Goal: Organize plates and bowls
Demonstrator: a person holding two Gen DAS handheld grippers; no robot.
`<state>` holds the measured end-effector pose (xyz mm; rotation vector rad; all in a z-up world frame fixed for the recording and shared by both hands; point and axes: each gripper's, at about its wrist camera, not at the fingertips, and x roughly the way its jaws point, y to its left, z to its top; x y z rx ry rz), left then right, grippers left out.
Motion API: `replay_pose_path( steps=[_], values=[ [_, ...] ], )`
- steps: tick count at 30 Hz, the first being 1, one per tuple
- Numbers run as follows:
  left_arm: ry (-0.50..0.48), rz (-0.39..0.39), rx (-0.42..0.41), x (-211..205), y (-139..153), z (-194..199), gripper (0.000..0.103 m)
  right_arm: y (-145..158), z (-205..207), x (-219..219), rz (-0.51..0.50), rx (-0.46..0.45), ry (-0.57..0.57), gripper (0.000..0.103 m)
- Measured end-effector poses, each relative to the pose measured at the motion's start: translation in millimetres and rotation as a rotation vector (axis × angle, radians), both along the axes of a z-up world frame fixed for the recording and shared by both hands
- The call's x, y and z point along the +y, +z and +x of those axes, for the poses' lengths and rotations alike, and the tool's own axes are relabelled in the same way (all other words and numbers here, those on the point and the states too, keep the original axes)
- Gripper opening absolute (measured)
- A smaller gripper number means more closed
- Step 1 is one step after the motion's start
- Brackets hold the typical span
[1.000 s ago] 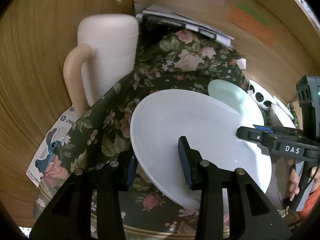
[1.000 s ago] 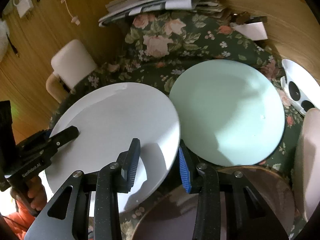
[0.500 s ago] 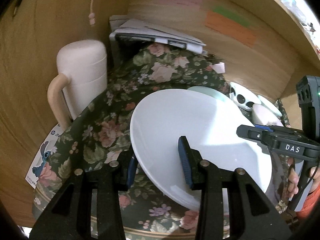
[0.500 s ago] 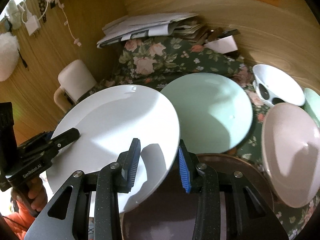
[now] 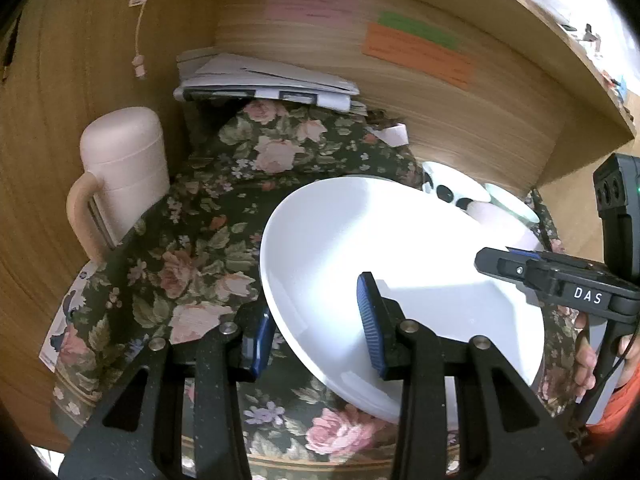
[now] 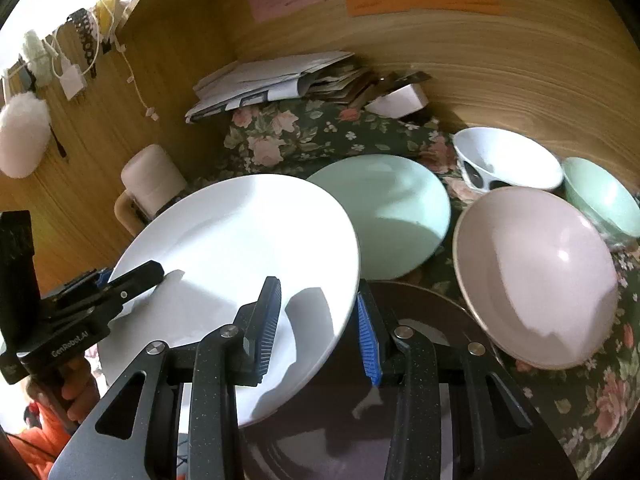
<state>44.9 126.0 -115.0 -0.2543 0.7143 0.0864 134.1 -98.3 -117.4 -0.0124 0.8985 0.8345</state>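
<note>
White plate (image 6: 240, 248) is held tilted above floral cloth (image 5: 192, 248), its opposite rims pinched btwn narrowed pads of left gripper (image 5: 316, 320) & right gripper (image 6: 318, 320).

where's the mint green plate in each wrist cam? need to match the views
Left wrist: not clearly in view; the lifted white plate covers where it would lie.
Right wrist: mint green plate lies upper centre on the floral cloth, just right of the white plate.
Shared landmark: the pink lidded jug, at left in both views.
</note>
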Motion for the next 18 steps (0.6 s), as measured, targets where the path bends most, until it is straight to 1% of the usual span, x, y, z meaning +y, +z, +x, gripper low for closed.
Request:
replay_pose_path(
  steps=[10,18],
  values=[
    [-0.057,-0.004,-0.005,-26,2,3,0.039,1,-6,-36,0.011,-0.003,-0.05,0.033],
    [-0.105,-0.011,0.008,-45,-3,5,0.039,-7,-8,-58,0.01,0.011,-0.085,0.033]
  ],
)
